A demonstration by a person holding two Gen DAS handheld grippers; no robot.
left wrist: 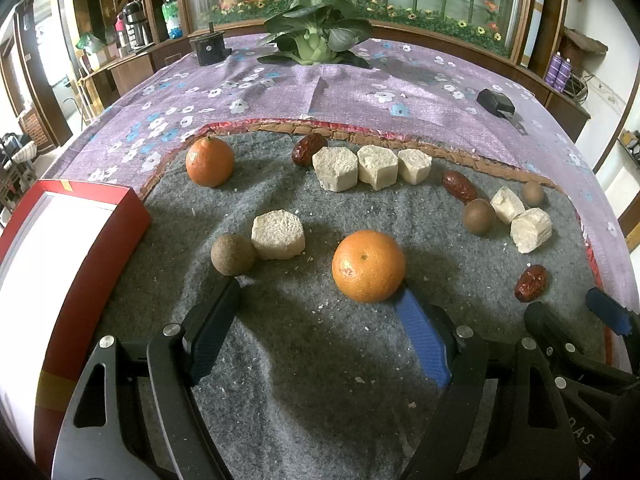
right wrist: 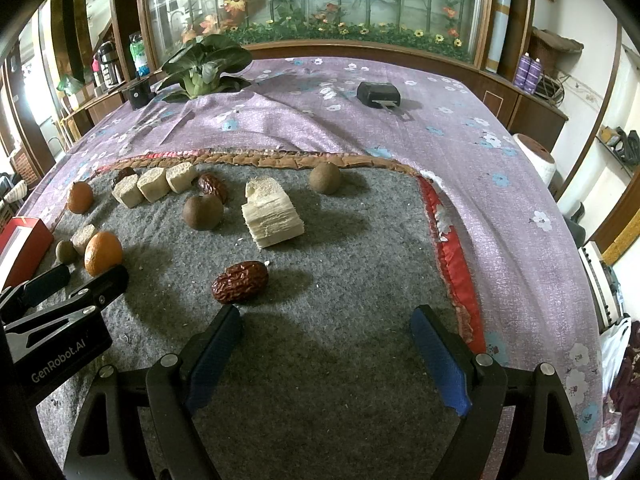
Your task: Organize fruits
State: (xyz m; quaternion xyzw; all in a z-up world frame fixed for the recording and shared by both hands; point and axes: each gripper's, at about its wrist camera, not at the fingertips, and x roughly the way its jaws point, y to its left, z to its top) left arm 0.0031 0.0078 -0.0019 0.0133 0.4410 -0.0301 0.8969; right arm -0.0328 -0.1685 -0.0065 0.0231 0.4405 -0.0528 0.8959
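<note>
Gray mat [left wrist: 304, 360] rough felt w/ crumbs; red dates [right wrist: 240, 282] glossy, wrinkled; oranges [left wrist: 368, 266] smooth, slightly dimpled.

Scattered on the grey felt mat [left wrist: 304, 344]: round orange tangerine [left wrist: 368, 266] centre, wrinkled red date [right wrist: 240, 282] far right (well apart), red cardboard box [left wrist: 100, 248] along the left edge.

The red box [left wrist: 100, 248] runs off the left edge in both views. A date [right wrist: 122, 174] sits half hidden behind the pale blocks [right wrist: 154, 186]. The right gripper [left wrist: 568, 312] is cut off at the frame's edge.
</note>
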